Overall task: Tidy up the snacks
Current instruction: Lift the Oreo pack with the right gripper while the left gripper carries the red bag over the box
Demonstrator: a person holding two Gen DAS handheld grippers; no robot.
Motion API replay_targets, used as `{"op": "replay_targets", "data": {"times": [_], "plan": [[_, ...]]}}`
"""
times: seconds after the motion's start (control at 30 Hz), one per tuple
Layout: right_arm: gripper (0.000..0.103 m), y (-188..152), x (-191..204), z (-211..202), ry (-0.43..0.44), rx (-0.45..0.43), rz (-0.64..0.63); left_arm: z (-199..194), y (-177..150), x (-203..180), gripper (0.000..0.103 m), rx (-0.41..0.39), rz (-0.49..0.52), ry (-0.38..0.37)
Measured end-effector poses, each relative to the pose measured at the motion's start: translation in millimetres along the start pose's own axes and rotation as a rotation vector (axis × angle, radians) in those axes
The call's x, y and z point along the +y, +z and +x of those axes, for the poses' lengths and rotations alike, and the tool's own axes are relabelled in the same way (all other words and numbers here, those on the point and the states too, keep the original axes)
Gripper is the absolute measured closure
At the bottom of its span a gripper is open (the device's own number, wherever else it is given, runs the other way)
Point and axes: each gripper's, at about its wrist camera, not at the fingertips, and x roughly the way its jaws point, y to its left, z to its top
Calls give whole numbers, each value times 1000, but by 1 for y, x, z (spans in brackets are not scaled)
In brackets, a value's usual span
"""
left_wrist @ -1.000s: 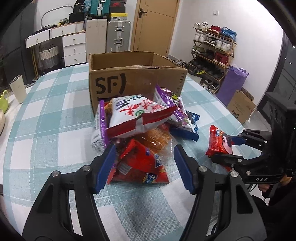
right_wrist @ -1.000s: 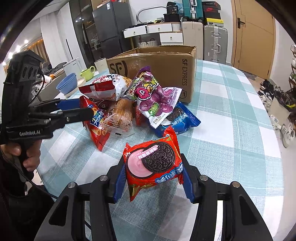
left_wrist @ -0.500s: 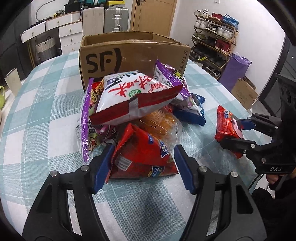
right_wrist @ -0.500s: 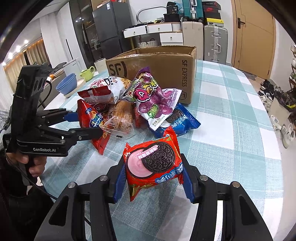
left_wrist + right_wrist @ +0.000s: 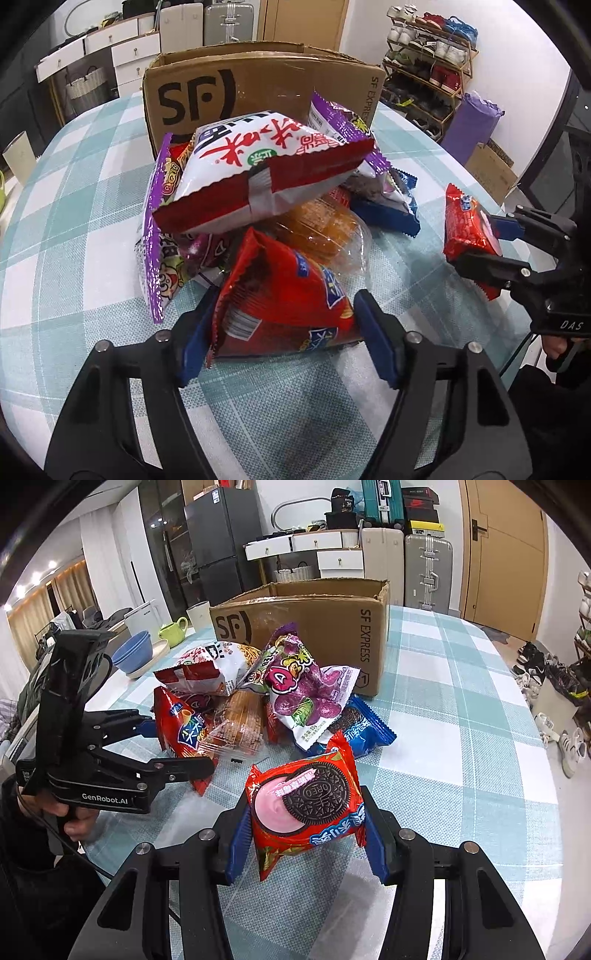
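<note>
Checked teal-and-white cloth covers the table (image 5: 461,738), with a heap of snack packets lying in front of an open SF Express cardboard box (image 5: 317,627); the red Oreo packet (image 5: 306,812) sits upright between the blue pads of the right gripper (image 5: 303,843), both fingers pressed against its sides, so that it is clamped and held clear of the heap, near the table's front edge; the left gripper (image 5: 284,332) has its fingers spread wide on either side of a red snack bag (image 5: 280,295) at the near foot of the heap, the pads beside the bag's edges, though whether they press on it I cannot tell; behind that bag lies a clear pack of orange biscuits (image 5: 321,225), and on top rests a white-and-red noodle packet (image 5: 266,166); a purple candy bag (image 5: 299,686) leans against the box, and a blue Oreo packet (image 5: 362,727) pokes out beneath it; blue bowls (image 5: 135,653) and a green mug (image 5: 173,629) stand at the table's far left.
</note>
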Motion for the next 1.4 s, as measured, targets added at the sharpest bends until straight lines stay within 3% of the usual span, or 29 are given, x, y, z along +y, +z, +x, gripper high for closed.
{"op": "replay_targets", "data": {"times": [0.2, 0.83, 1.4], "plan": [[50, 0, 1, -3, 0, -11, 3, -9, -7, -1, 41, -19, -10, -16], [50, 13, 15, -12, 55, -80, -23, -82, -19, 0, 41, -175, -66, -27], [50, 33, 21, -29, 63, -142, -37, -137, -11, -3, 41, -276, -87, -8]]}}
